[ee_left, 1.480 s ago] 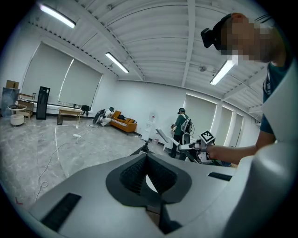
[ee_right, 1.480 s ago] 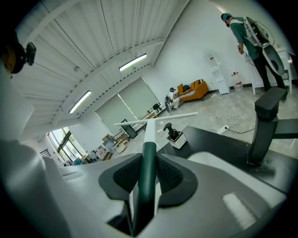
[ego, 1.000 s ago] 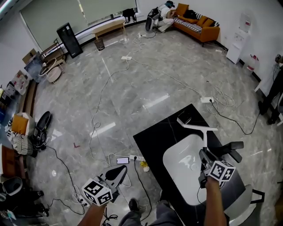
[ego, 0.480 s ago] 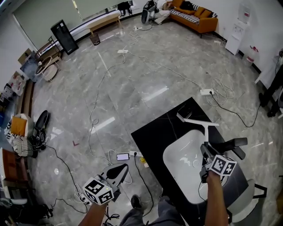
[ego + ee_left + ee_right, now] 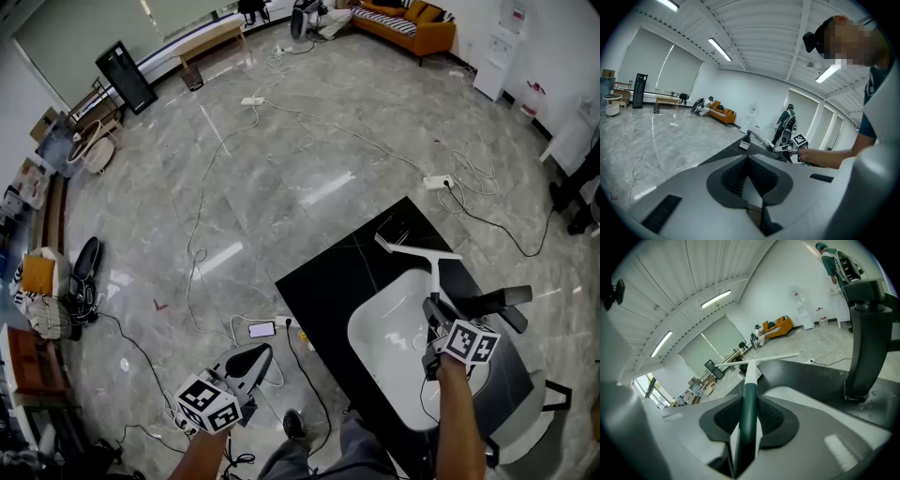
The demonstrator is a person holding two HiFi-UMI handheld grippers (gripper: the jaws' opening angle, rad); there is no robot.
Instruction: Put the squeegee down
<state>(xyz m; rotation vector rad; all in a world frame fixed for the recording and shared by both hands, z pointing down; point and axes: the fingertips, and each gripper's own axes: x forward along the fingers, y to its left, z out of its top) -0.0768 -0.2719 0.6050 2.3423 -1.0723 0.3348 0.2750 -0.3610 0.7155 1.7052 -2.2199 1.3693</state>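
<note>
**Clerk:** Entry one, lettering?

**Checker:** Black-and-white square code patterns on the left gripper [image 5: 249, 357] and the right gripper [image 5: 432, 307]. Any other print is too small to read.

**Clerk:** Entry two, tool states?

**Checker:** Right gripper: jaws clamped on the dark green handle of the squeegee [image 5: 417, 251]. Its white blade lies crosswise beyond the far rim of the white basin [image 5: 384, 347], over the black counter [image 5: 328, 281]. Whether the blade touches the counter cannot be told. Left gripper: jaws pressed together with nothing between them, held over the floor, well apart from the counter.

**Clerk:** Entry three, change from a second ago?

**Checker:** Same grip, and the blade keeps its place past the basin. The orange sofa [image 5: 417, 23] has slid to the top edge of the head view.
</note>
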